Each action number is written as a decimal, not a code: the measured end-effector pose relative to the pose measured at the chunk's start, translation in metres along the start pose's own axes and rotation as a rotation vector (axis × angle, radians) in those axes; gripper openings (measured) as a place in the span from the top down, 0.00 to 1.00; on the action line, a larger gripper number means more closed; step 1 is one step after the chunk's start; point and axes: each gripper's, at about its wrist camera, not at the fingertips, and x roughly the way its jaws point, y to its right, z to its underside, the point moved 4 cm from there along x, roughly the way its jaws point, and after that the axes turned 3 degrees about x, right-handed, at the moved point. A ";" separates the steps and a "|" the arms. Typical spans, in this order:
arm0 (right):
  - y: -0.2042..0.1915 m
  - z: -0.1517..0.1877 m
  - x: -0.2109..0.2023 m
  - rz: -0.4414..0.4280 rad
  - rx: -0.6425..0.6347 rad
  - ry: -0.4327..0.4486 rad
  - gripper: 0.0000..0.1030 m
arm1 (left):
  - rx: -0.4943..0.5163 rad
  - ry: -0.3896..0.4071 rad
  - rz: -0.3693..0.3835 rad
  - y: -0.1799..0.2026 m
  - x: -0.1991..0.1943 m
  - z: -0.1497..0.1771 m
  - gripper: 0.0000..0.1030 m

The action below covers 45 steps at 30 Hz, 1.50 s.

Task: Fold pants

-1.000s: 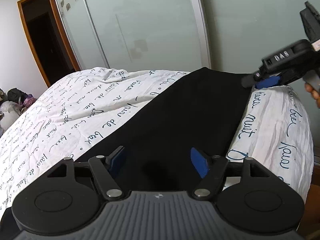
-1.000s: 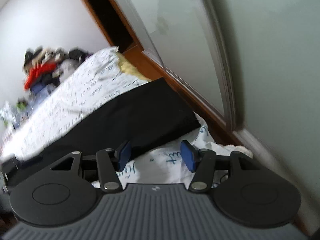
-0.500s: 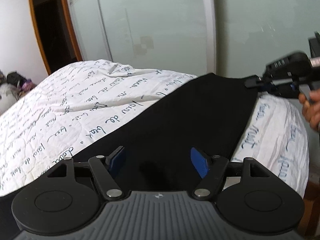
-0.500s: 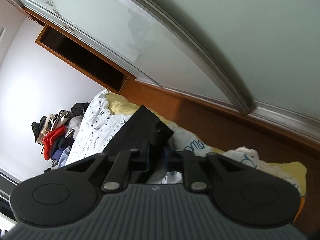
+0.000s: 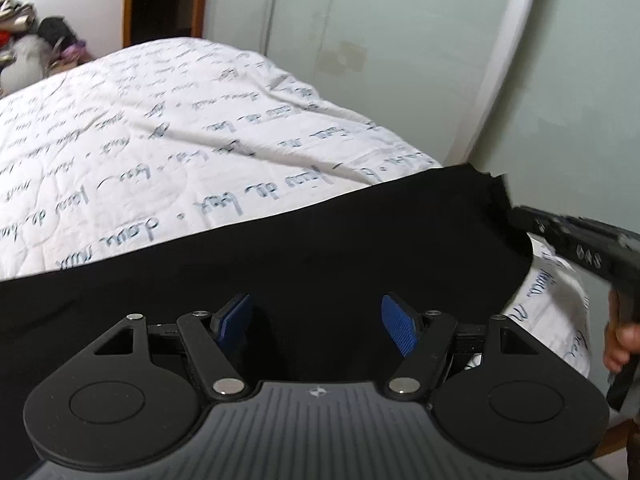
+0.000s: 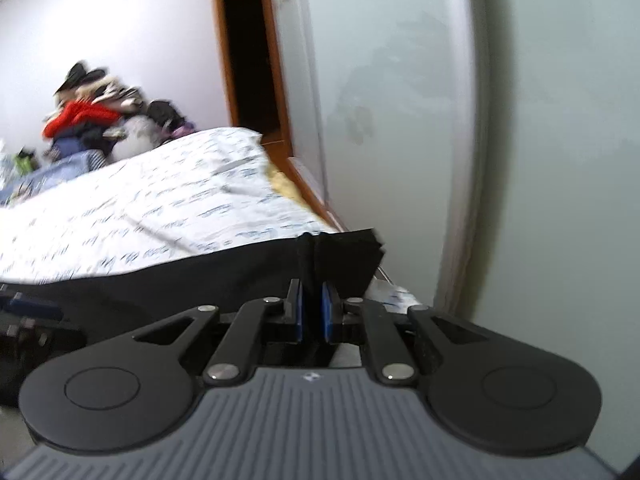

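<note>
**Me:** Since a second ago my right gripper [image 6: 312, 312] has gone from hovering apart beside the hem of the black pants [image 5: 320, 248] to pinching it. Its jaws have just been closing, and the blue pads now sit nearly together with a bunched corner of the black cloth clamped between them, that corner raised off the quilt [image 5: 160, 140].

**Partner:** And the left one?

**Me:** My left gripper [image 5: 316, 320] is spread wide, nothing between its pads. It has rolled and slid sideways over the pants, but it hovers above the cloth partway along the leg, angled down at it, gripping nothing.

**Partner:** Where are the pants now?

**Me:** Stretched long and flat across the near edge of the script-printed quilt, one end towards the frosted wardrobe doors [image 5: 400, 40]. That end is the one I hold; from the left wrist view my right gripper [image 5: 520, 216] reaches in from the wardrobe side, my hand [image 5: 624, 340] behind it.

**Partner:** How far along, then?

**Me:** Early, I judge. The garment looks narrow, as if the legs already lie one on the other, though I cannot tell that for certain. No crosswise fold shows yet. What remains is carrying the held end over towards the other end, then flattening.
</note>
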 end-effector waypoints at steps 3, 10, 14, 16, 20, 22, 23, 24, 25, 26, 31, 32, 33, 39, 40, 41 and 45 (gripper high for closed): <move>-0.019 0.002 0.003 -0.019 -0.086 -0.012 0.98 | -0.013 -0.006 -0.020 -0.005 0.003 0.003 0.31; -0.027 0.007 0.001 0.090 -0.176 -0.025 0.77 | 0.038 0.009 -0.058 -0.005 0.001 0.010 0.29; 0.005 0.008 -0.024 0.043 0.005 -0.040 0.72 | 0.097 0.029 -0.095 0.003 0.004 0.018 0.19; 0.033 0.012 -0.026 0.003 0.170 -0.076 0.66 | 0.131 0.040 -0.120 0.008 0.004 0.021 0.18; 0.068 0.024 -0.012 0.000 0.405 -0.123 0.65 | 0.133 0.041 -0.121 0.008 0.003 0.022 0.18; 0.078 0.031 -0.002 -0.038 0.507 -0.143 0.57 | 0.124 0.038 -0.115 0.007 0.003 0.022 0.18; 0.082 0.033 0.002 -0.053 0.545 -0.131 0.57 | 0.122 0.039 -0.116 0.008 0.003 0.022 0.18; 0.085 0.033 0.005 -0.056 0.580 -0.116 0.57 | 0.122 0.039 -0.117 0.008 0.003 0.022 0.18; 0.089 0.033 0.010 -0.064 0.618 -0.104 0.54 | 0.123 0.040 -0.119 0.008 0.002 0.022 0.18; 0.093 0.033 0.015 -0.081 0.666 -0.085 0.54 | 0.121 0.040 -0.120 0.008 0.001 0.022 0.18; 0.106 0.040 0.027 -0.098 0.790 -0.046 0.92 | 0.105 0.046 -0.130 0.003 -0.006 0.021 0.18; 0.104 0.039 0.026 -0.095 0.773 -0.039 0.92 | 0.098 0.049 -0.135 0.001 -0.007 0.020 0.18; 0.101 0.037 0.026 -0.084 0.744 -0.031 0.92 | 0.086 0.053 -0.139 -0.002 -0.009 0.019 0.18; 0.040 0.006 0.000 -0.060 0.347 0.064 0.93 | -0.086 0.061 -0.035 -0.028 -0.022 0.007 0.18; 0.025 0.001 -0.008 -0.081 0.267 0.081 0.93 | -0.138 0.065 0.010 -0.033 -0.025 0.005 0.18; 0.008 -0.002 -0.013 -0.114 0.193 0.097 0.93 | -0.200 0.063 0.066 -0.038 -0.027 0.003 0.18; -0.051 0.002 -0.022 -0.231 -0.041 0.094 0.93 | -0.493 0.002 0.338 -0.059 -0.015 -0.001 0.15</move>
